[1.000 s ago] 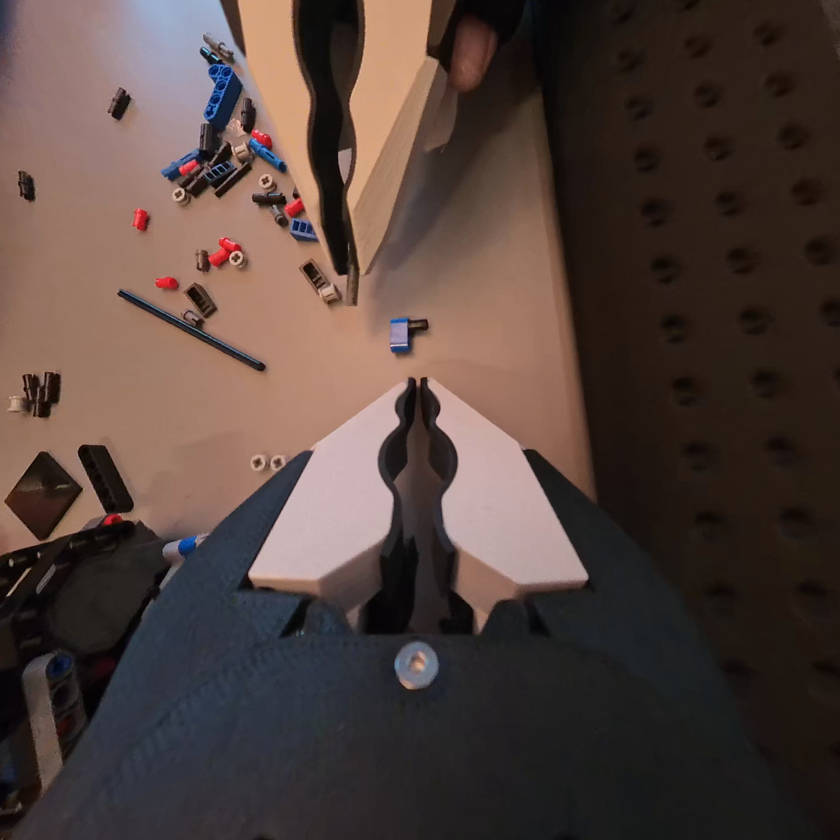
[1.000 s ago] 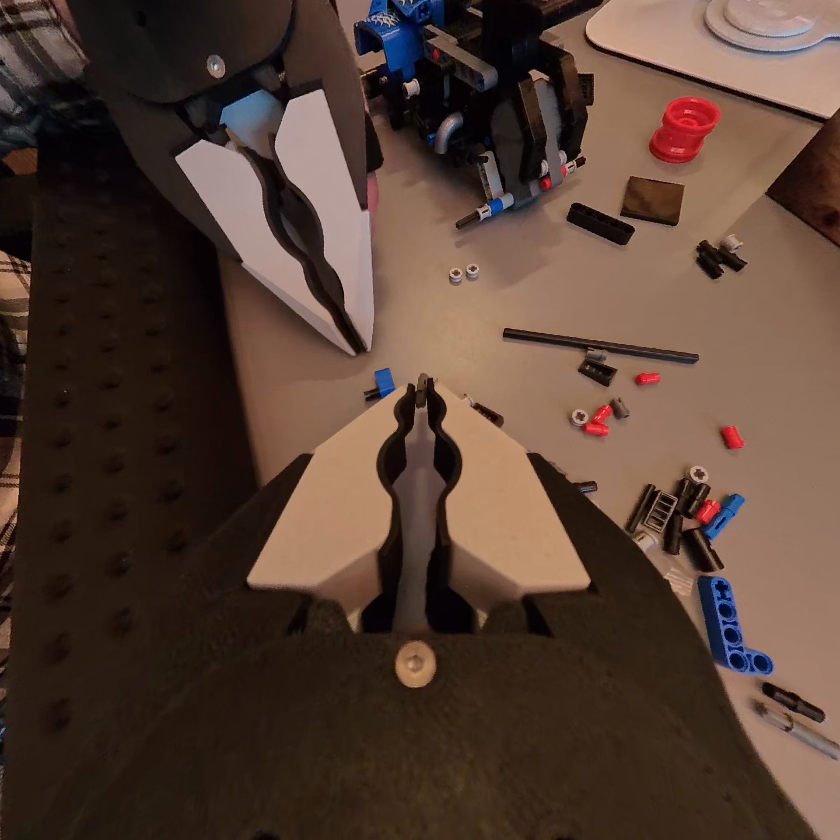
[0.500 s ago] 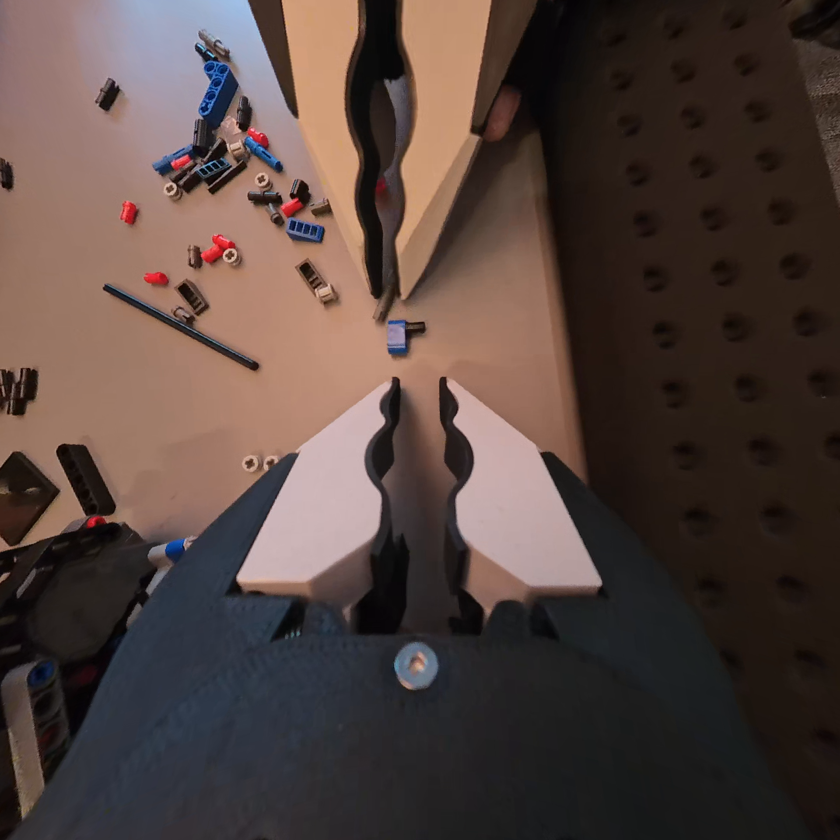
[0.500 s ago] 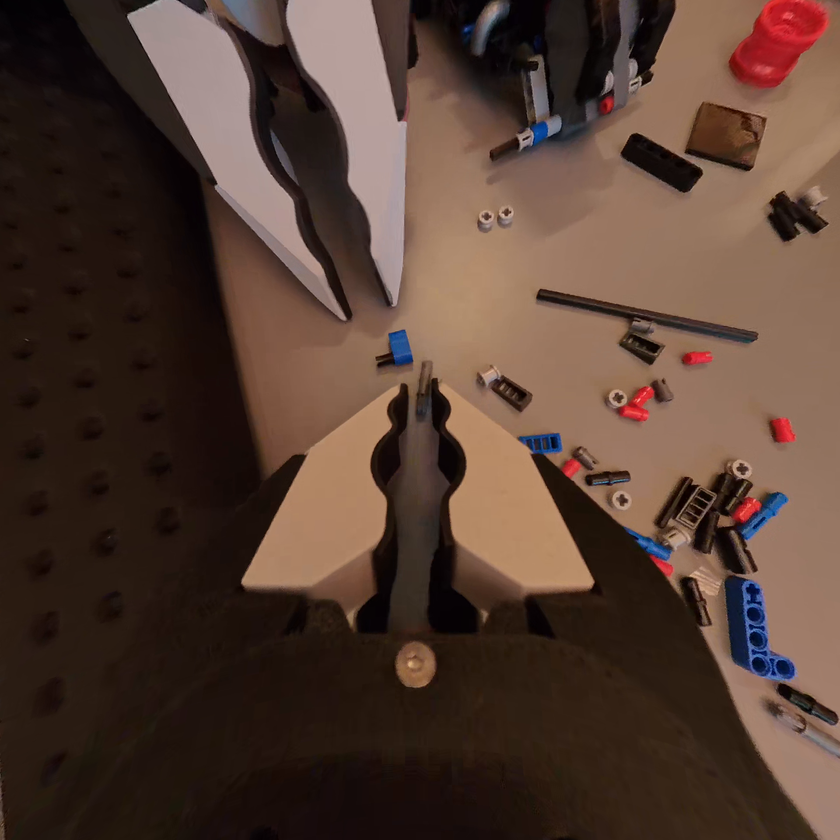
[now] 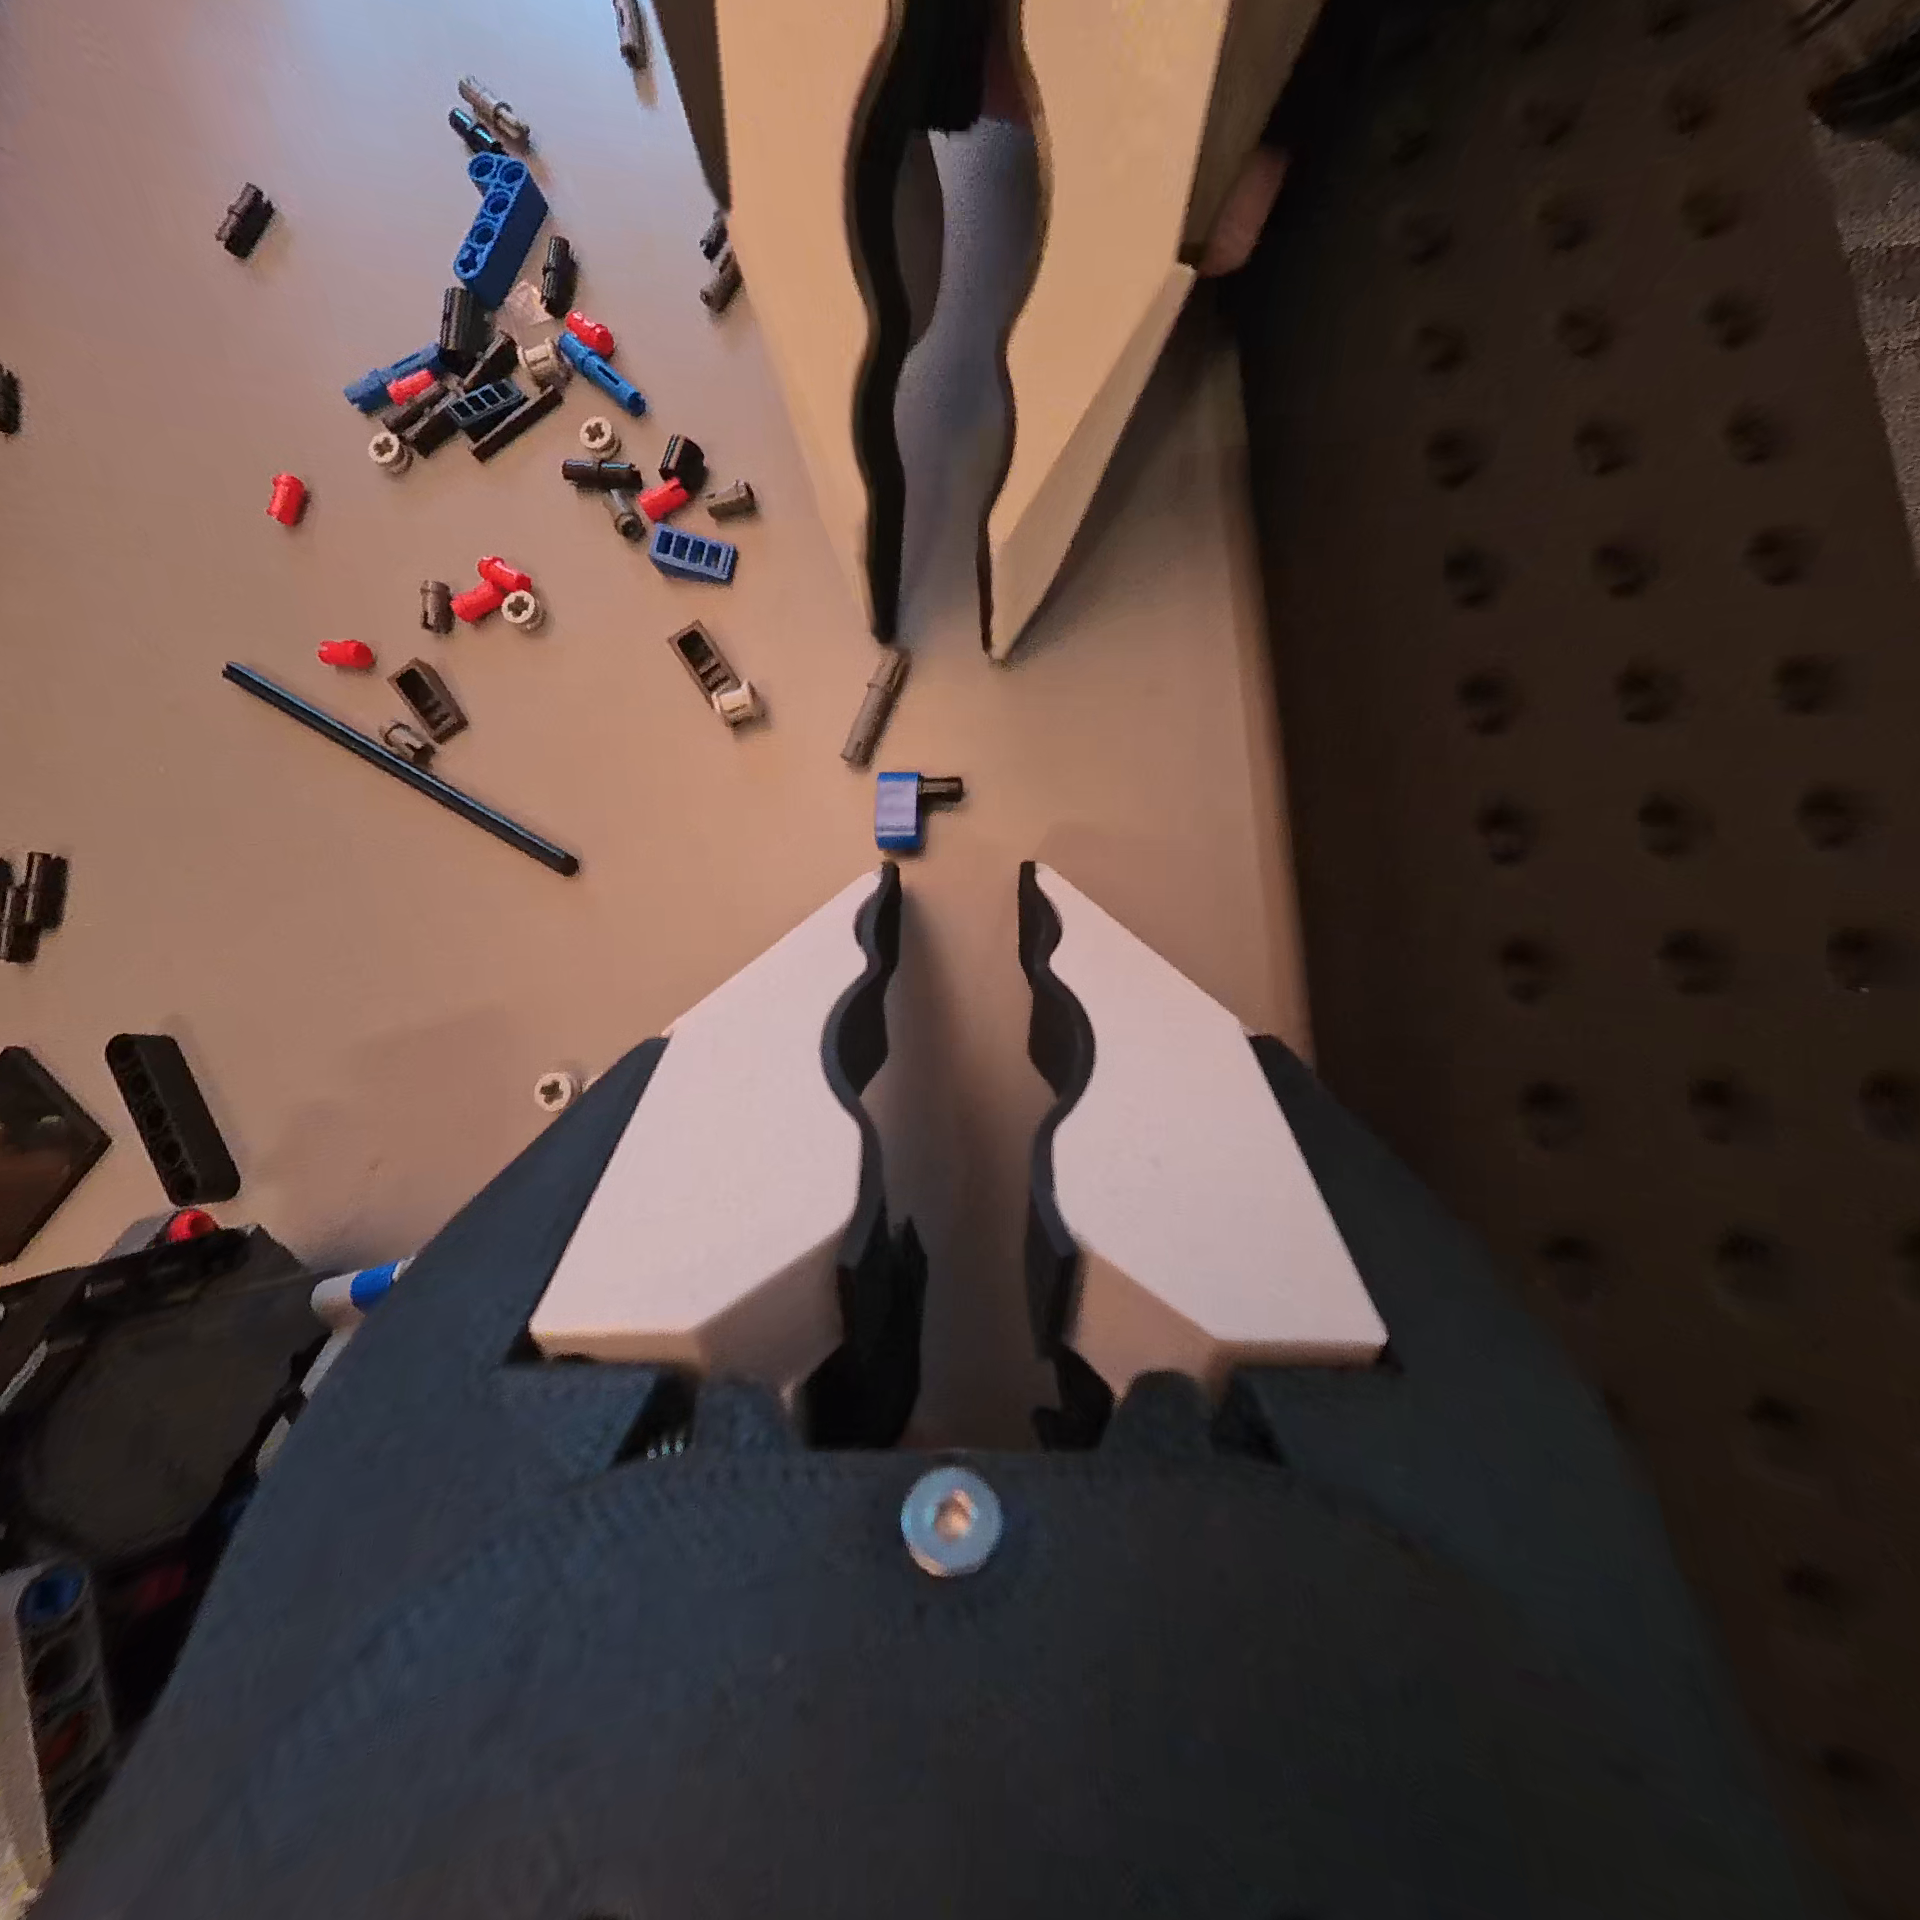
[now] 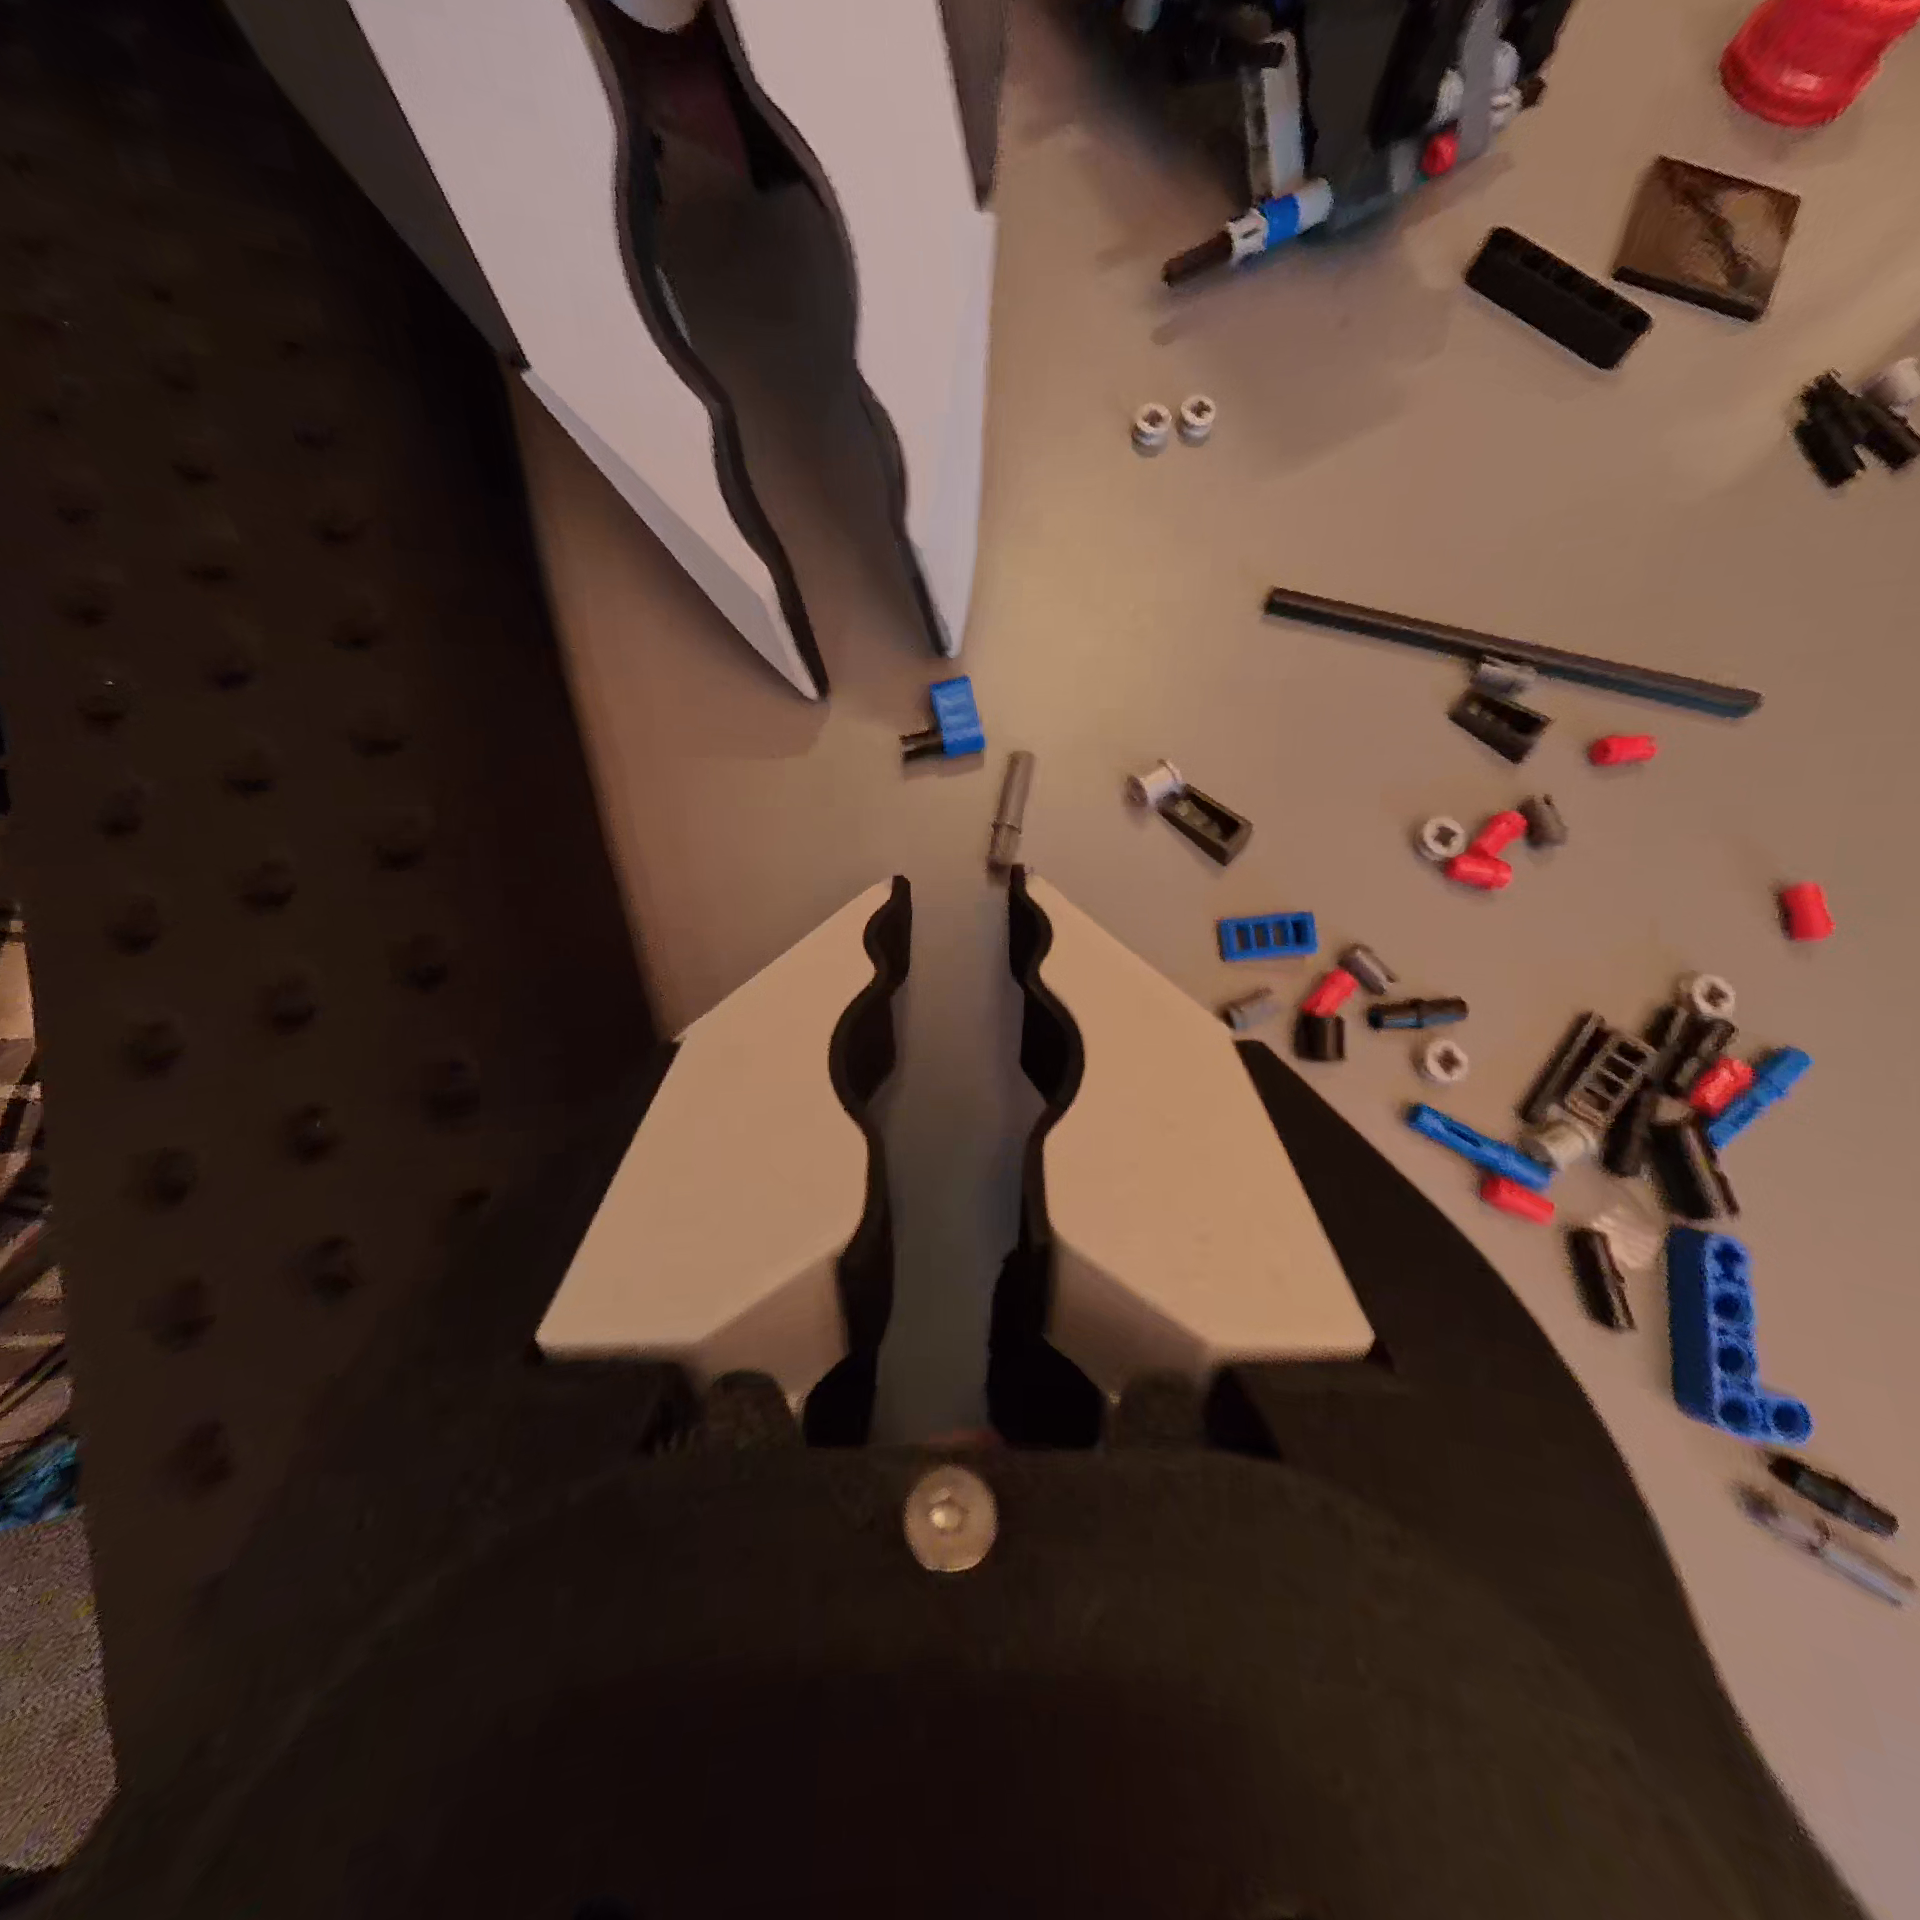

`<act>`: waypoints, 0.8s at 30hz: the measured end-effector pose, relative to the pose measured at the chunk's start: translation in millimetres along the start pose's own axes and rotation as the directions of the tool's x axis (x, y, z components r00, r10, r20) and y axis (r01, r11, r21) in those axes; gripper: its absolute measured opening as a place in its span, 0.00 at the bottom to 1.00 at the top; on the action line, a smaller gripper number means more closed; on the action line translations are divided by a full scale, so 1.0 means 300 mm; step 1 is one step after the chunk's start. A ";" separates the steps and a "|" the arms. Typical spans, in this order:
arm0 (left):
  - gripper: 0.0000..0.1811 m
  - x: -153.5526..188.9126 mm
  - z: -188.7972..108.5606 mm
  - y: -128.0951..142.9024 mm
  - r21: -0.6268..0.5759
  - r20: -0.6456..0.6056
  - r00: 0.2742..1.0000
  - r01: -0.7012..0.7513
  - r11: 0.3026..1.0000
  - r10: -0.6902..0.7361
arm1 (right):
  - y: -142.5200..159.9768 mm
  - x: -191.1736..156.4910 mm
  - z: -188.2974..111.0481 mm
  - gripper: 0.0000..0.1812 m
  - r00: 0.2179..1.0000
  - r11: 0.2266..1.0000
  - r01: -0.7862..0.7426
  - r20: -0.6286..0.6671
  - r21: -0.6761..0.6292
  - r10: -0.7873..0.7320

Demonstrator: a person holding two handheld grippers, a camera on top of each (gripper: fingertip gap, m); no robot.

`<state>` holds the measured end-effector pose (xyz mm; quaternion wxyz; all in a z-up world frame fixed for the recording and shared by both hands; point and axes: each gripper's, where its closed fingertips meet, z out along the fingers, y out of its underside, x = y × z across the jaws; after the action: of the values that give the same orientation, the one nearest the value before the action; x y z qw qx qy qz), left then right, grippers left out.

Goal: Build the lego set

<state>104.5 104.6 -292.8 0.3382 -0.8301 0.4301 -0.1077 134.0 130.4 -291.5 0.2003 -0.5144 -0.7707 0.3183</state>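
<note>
A small blue piece with a black pin (image 5: 904, 810) lies on the tan table between the two grippers; it also shows in the right wrist view (image 6: 951, 717). A grey pin (image 5: 875, 707) lies loose beside it, just off the right gripper's tips (image 6: 1010, 805). My left gripper (image 5: 958, 878) is open and empty, its tips just short of the blue piece. My right gripper (image 6: 958, 883) is open and empty. Each gripper faces the other: the right one shows in the left wrist view (image 5: 935, 634), the left one in the right wrist view (image 6: 883, 670).
Loose red, blue and black pieces (image 6: 1621, 1101) lie scattered, with a long black axle (image 6: 1507, 649), a blue L-beam (image 6: 1725, 1340) and a black beam (image 6: 1553, 296). The part-built model (image 6: 1351, 114) and a red wheel hub (image 6: 1808, 52) sit beyond. A dark perforated surface (image 5: 1610, 727) borders the table (image 5: 208, 935). The gap from one gripper's tips to the other's is roughly 5 cm.
My right gripper opened and let go of the grey pin, which now lies on the table. My left gripper opened from shut. Both drew closer to the blue piece.
</note>
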 end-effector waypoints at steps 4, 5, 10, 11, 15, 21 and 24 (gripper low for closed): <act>0.12 0.004 0.009 -0.010 0.002 0.001 1.000 0.011 1.000 -0.011 | -0.015 -0.020 0.014 0.08 0.999 0.999 0.037 0.003 -0.012 -0.037; 0.12 0.005 0.012 -0.013 0.003 0.000 1.000 0.012 1.000 -0.012 | -0.016 -0.013 0.012 0.08 0.999 0.999 0.048 -0.021 -0.018 -0.049; 0.14 -0.008 0.021 -0.024 0.008 0.013 0.999 0.034 0.999 -0.034 | -0.024 -0.033 0.023 0.08 0.998 0.998 0.065 -0.007 -0.024 -0.065; 0.14 -0.009 0.023 -0.026 0.010 0.013 0.999 0.037 0.999 -0.037 | -0.025 -0.031 0.024 0.08 0.998 0.998 0.062 -0.006 -0.022 -0.062; 0.13 -0.016 0.034 -0.037 0.013 0.029 0.999 0.034 0.999 -0.035 | -0.032 -0.041 0.033 0.05 0.998 0.998 0.064 0.012 -0.013 -0.064; 0.09 -0.023 0.045 -0.048 0.004 0.066 0.998 0.006 1.000 -0.006 | -0.032 -0.048 0.036 0.04 0.998 0.998 0.059 0.027 0.000 -0.059; 0.08 -0.028 0.043 -0.046 0.002 0.079 0.997 -0.002 1.000 0.002 | -0.032 -0.045 0.036 0.04 0.998 0.998 0.058 0.022 0.005 -0.058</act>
<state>114.3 122.8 -292.6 0.3557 -0.8330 0.4170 -0.0750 126.0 112.3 -292.2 0.2019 -0.4876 -0.7869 0.3197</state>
